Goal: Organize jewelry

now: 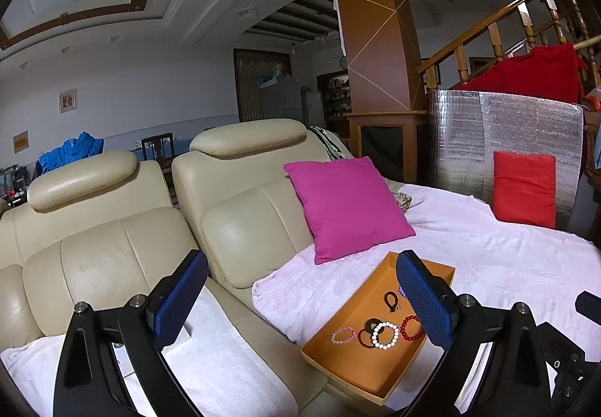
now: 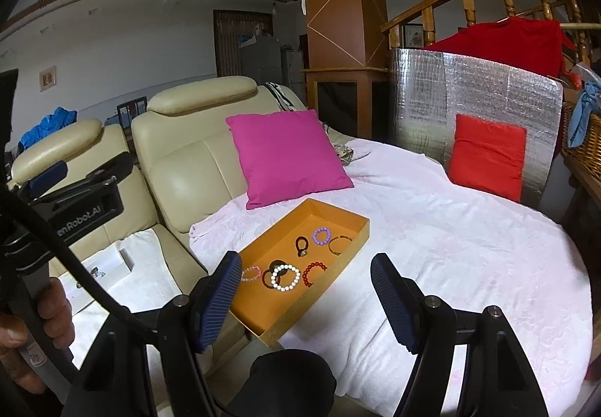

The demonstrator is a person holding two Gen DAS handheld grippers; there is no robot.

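An orange tray [image 2: 271, 310] lies on the pale pink blanket [image 2: 432, 229], next to the cream sofa. In it lie a white bead bracelet [image 2: 273, 280], a pink one [image 2: 244, 274], a red bead one [image 2: 305, 276], a purple one [image 2: 314, 237], a black loop [image 2: 300, 250] and a thin bronze bangle [image 2: 330, 248]. My right gripper [image 2: 306, 261] hovers open just short of the tray's near end, nothing between its fingers. My left gripper [image 1: 302, 266] is open too, off the tray's [image 1: 360, 368] left side over the sofa seat. Its right finger hides the tray's far right part.
A magenta pillow [image 2: 289, 154] leans on the sofa back [image 2: 180, 169] behind the tray. A red pillow [image 2: 486, 156] rests against a silver foil panel [image 2: 488, 94]. A white towel [image 2: 150, 266] with a small white box [image 2: 112, 259] covers the sofa seat. A wicker basket [image 2: 586, 150] stands far right.
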